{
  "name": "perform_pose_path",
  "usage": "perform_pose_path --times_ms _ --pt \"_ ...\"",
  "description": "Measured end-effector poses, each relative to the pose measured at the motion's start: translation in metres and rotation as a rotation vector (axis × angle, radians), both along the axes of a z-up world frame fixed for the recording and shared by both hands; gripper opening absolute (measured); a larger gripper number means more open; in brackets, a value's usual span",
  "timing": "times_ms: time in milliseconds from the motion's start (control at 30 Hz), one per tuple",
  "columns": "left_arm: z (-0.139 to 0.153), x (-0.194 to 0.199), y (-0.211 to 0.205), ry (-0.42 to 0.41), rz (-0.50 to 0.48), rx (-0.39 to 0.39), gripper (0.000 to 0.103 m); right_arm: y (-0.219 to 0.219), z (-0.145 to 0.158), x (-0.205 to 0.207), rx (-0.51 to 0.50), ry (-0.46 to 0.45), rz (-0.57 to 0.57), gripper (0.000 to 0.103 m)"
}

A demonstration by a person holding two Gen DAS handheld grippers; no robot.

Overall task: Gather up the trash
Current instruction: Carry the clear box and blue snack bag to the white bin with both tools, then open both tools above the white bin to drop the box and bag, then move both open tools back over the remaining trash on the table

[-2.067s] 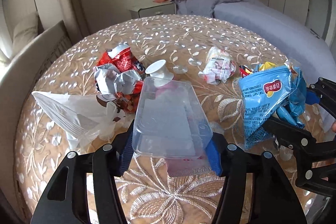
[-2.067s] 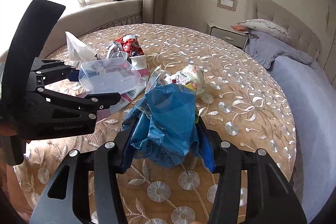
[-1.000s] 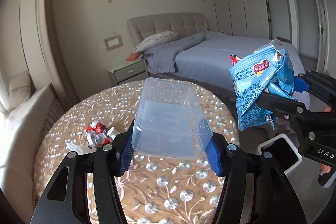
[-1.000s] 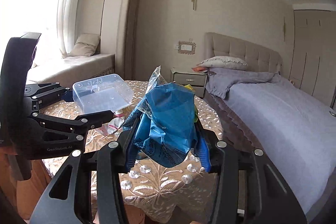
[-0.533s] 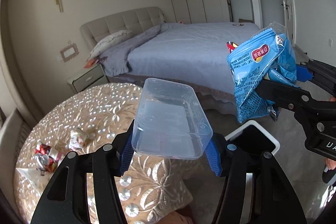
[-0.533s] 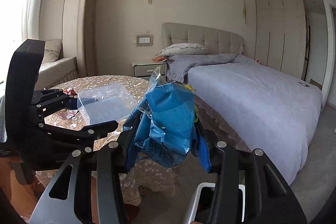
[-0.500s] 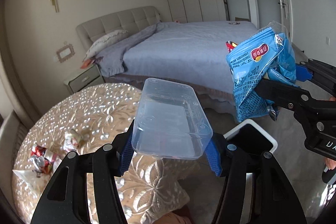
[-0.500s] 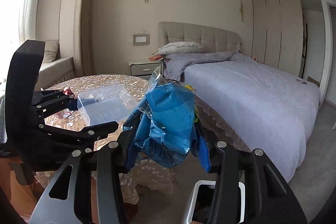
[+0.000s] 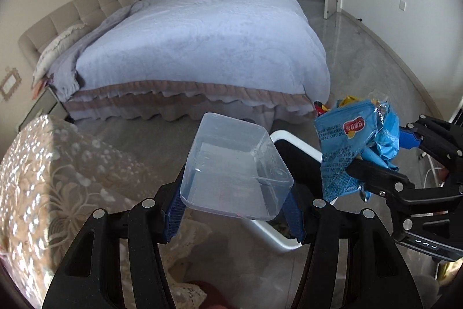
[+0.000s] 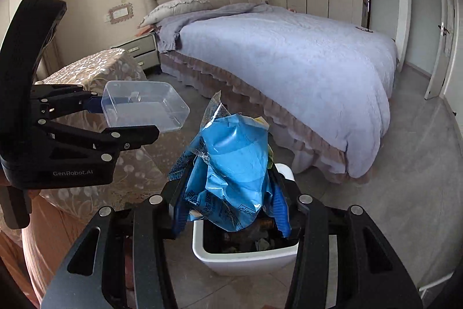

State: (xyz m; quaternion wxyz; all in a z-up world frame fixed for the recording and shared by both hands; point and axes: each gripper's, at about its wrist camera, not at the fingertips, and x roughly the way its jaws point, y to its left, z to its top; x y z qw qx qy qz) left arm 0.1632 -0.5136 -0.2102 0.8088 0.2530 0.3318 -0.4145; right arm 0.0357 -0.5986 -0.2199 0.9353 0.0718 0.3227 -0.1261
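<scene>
My left gripper [image 9: 234, 212] is shut on a clear plastic container [image 9: 231, 173], held in the air above the floor; it also shows in the right wrist view [image 10: 144, 109]. My right gripper [image 10: 230, 212] is shut on a crumpled blue snack bag [image 10: 231, 173], held just over a white trash bin [image 10: 246, 254] with a dark inside. In the left wrist view the blue bag [image 9: 353, 146] hangs at the right and the bin's white rim [image 9: 298, 144] shows behind the container.
A round table with a gold embroidered cloth [image 9: 43, 178] stands at the left; it also shows in the right wrist view [image 10: 95, 68]. A large bed with a grey-blue cover [image 10: 289, 48] fills the back. Grey floor [image 10: 405, 178] lies around the bin.
Both grippers have swung away from the table with their loads and lowered toward the bin. The bin now lies directly under the blue bag.
</scene>
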Motion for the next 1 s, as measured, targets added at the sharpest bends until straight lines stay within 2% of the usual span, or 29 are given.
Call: perform_pose_path --times_ms 133,233,267,300,333,467,667,867,1000 --pt "-0.027 0.016 -0.033 0.067 -0.055 0.027 0.057 -0.023 -0.040 0.011 0.059 0.061 -0.034 0.049" --pt "-0.040 0.030 -0.047 0.134 -0.080 0.020 0.058 -0.034 -0.061 0.016 0.081 0.072 -0.056 0.060" --pt "-0.044 0.034 -0.050 0.159 -0.079 0.015 0.066 -0.036 -0.067 0.016 0.092 0.080 -0.056 0.082" --pt "-0.048 0.037 -0.053 0.182 -0.072 0.023 0.085 -0.036 -0.071 0.016 0.087 0.086 -0.067 0.099" --pt "-0.051 0.039 -0.054 0.187 -0.060 0.023 0.090 -0.037 -0.074 0.017 0.071 0.083 -0.081 0.099" --pt "-0.055 0.031 -0.053 0.174 -0.059 0.035 0.095 -0.040 -0.079 0.016 0.088 0.103 -0.085 0.099" --pt "-0.045 0.032 -0.048 0.146 -0.053 0.021 0.097 -0.039 -0.066 0.011 0.075 0.079 -0.086 0.099" --pt "-0.016 0.023 -0.033 0.095 -0.050 -0.028 0.098 -0.026 -0.039 0.004 0.037 0.032 -0.066 0.099" --pt "0.012 0.015 -0.014 0.051 -0.027 -0.091 0.098 -0.010 -0.013 0.000 -0.001 -0.018 -0.042 0.099"
